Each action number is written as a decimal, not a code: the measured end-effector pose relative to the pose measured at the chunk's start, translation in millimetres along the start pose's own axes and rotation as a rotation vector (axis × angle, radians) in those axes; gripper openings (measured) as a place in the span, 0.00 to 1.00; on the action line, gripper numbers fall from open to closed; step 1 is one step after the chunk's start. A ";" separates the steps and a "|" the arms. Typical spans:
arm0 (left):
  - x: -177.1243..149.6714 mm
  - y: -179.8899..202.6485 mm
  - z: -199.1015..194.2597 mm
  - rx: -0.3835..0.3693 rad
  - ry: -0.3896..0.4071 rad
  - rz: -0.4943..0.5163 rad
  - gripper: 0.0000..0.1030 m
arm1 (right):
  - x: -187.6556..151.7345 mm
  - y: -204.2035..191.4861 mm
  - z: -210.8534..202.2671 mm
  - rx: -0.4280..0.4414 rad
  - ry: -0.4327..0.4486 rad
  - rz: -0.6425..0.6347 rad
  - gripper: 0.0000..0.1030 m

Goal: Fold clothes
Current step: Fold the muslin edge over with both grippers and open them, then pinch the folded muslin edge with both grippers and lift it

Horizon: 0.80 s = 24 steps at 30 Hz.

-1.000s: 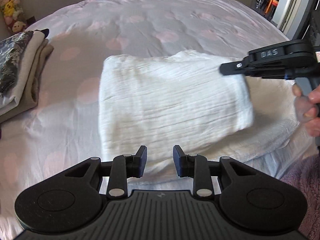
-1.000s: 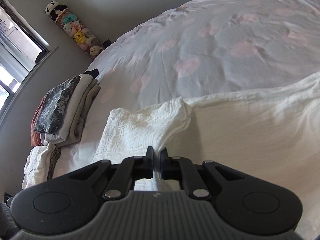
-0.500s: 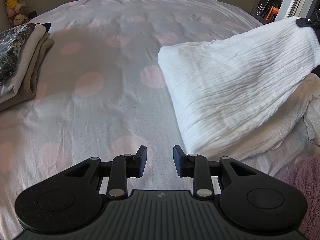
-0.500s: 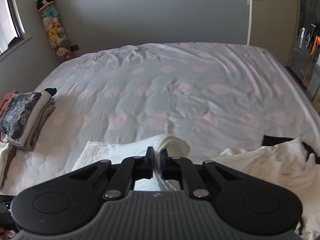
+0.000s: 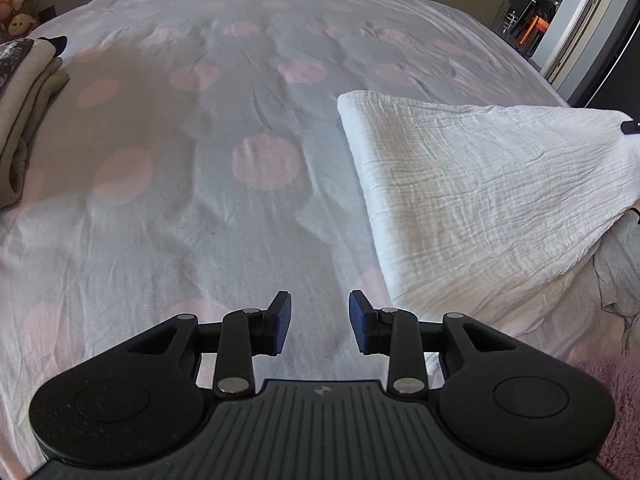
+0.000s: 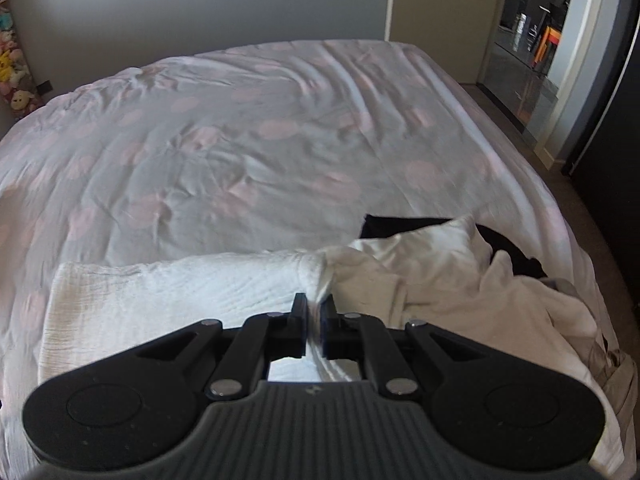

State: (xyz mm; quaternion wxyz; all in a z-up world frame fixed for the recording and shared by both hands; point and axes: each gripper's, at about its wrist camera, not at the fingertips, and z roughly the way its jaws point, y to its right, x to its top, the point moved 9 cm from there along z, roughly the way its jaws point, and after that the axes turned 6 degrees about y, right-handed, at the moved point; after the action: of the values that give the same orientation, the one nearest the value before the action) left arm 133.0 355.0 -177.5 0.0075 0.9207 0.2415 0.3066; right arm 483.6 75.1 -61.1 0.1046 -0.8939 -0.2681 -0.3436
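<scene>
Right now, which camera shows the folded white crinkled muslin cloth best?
Left wrist: the folded white crinkled muslin cloth shows its broad face, lifted at one corner. Right wrist shows only a foreshortened strip, pinched by the right gripper.

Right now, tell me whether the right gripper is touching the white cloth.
Touching. The right wrist view shows the right gripper with its fingers pinched on a bunched corner of the white cloth.

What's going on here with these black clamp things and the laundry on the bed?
Someone is folding laundry on a bed using two hand-held grippers. The right gripper is shut on a white crinkled cloth, pinching one end so that end is raised. The left gripper is open, above the spotted bedspread, holding nothing. A stack of folded clothes sits at the left, and an unfolded heap of white and black garments lies at the right.
</scene>
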 end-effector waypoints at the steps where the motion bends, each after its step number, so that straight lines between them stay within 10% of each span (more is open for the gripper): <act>1: 1.4 2.9 4.2 -0.006 -0.003 0.001 0.31 | -6.3 8.7 8.3 -0.019 -0.011 0.013 0.07; 12: 13.9 28.3 51.4 -0.065 -0.038 -0.092 0.46 | -59.2 45.6 72.4 -0.043 -0.073 0.086 0.10; 18: 9.7 23.5 55.7 -0.048 -0.034 -0.145 0.48 | -60.3 64.9 55.1 0.004 -0.033 0.119 0.54; 24: -0.9 25.2 69.1 -0.075 -0.078 -0.211 0.49 | -81.8 85.3 63.9 0.048 -0.089 0.194 0.56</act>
State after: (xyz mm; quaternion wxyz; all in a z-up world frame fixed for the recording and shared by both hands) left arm 182.7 341.5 -230.0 0.0838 0.9005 0.3249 0.2767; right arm 515.6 -5.7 -163.5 0.1468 -0.9273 -0.1928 -0.2853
